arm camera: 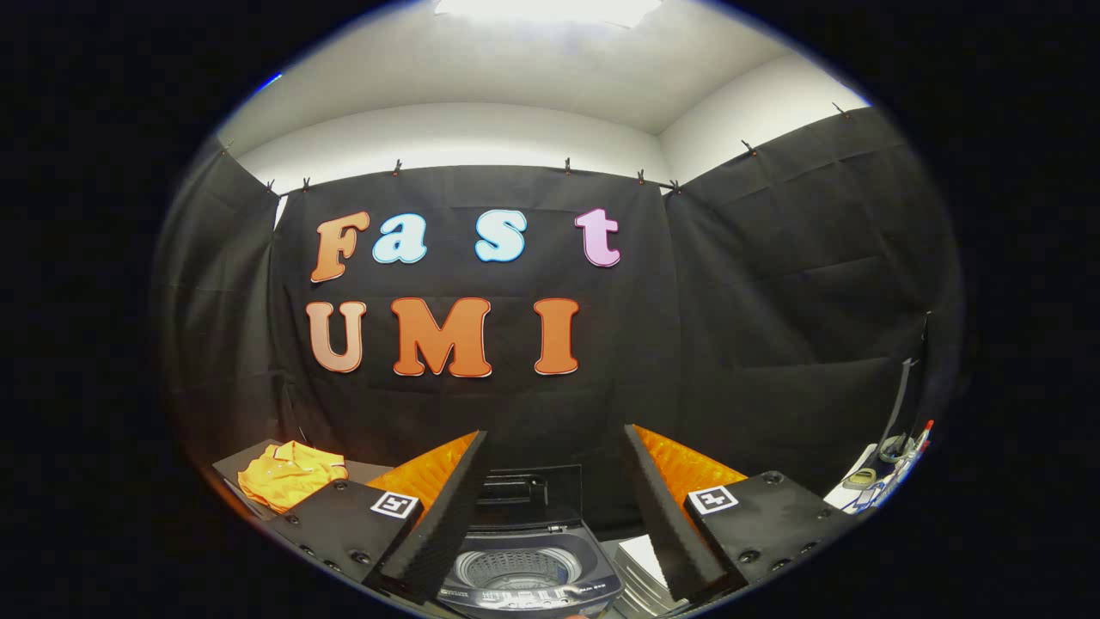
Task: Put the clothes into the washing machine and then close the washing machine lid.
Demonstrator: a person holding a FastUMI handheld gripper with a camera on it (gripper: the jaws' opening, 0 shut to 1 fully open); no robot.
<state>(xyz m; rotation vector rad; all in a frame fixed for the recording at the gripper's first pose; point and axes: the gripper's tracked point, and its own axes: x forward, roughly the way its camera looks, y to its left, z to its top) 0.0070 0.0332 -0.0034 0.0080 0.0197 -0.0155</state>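
While I hold my gripper [554, 468] level above the work area, its two fingers stand wide apart with nothing between them and touching nothing. Between and below the fingertips sits the washing machine [528, 572], a small dark top-loader. Its lid [531, 497] is raised and stands upright at the rear of the opening, and the perforated drum [517, 567] is exposed; I cannot see any item inside it from this angle. The orange garment [288, 471] lies crumpled on a dark surface [245, 460] beyond and outboard of the left finger, well apart from the machine and from both fingers. Just right of the machine, under the right finger, a white block-like item [643, 559] is partly hidden; I cannot tell what it is. Farther right, small objects [885, 468] lie clustered on a pale surface, too small to identify. Black cloth [773, 301] forms the backdrop behind everything.
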